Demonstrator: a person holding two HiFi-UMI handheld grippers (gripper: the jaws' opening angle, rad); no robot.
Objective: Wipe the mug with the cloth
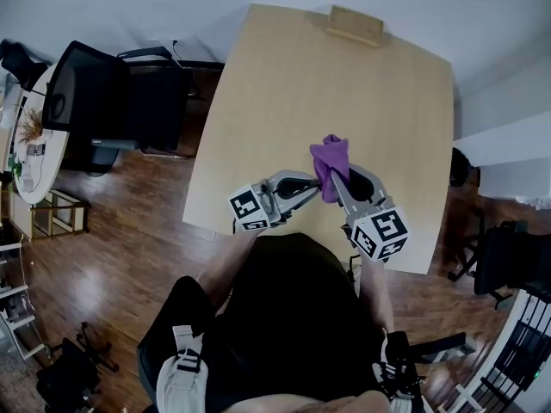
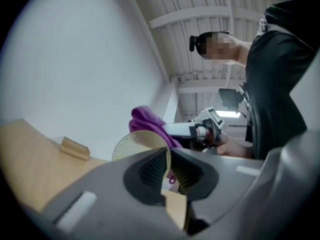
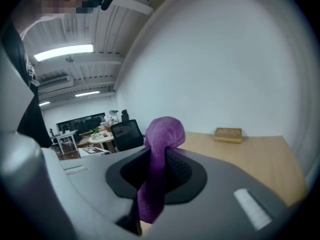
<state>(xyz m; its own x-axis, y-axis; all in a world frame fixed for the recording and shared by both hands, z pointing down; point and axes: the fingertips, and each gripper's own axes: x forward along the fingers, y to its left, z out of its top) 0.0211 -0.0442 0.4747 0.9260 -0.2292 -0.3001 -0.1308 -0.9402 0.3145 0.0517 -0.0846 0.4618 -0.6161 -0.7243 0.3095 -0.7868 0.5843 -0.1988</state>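
My left gripper (image 1: 303, 188) and right gripper (image 1: 337, 179) meet nose to nose over the near edge of the bench (image 1: 284, 101) in the head view. A purple cloth (image 1: 331, 155) bunches up out of the right one. The mug is mostly hidden between the two tools here. A wooden block (image 1: 355, 24) lies well apart at the far edge.

In the left gripper view the jaws stand narrow, pinched on the thin wall of the mug (image 2: 137, 143), which is pale, speckled and tipped on its side. The cloth (image 2: 147, 121) rises just behind its round face, and a scrap of purple shows low between the jaws. I cannot tell whether the cloth reaches inside the mug, or whether anything else is in it.

In the right gripper view the jaws are clamped on the cloth (image 3: 162, 134), with a rounded wad standing above them and a tail hanging below.

To wipe well, I judge that I should keep the left grip firm on the wall. I should press the wad, not the jaw tips, against the mug, and turn the mug so that fresh surface comes round. The rim hold is slim, so hard pushing could twist the mug loose.
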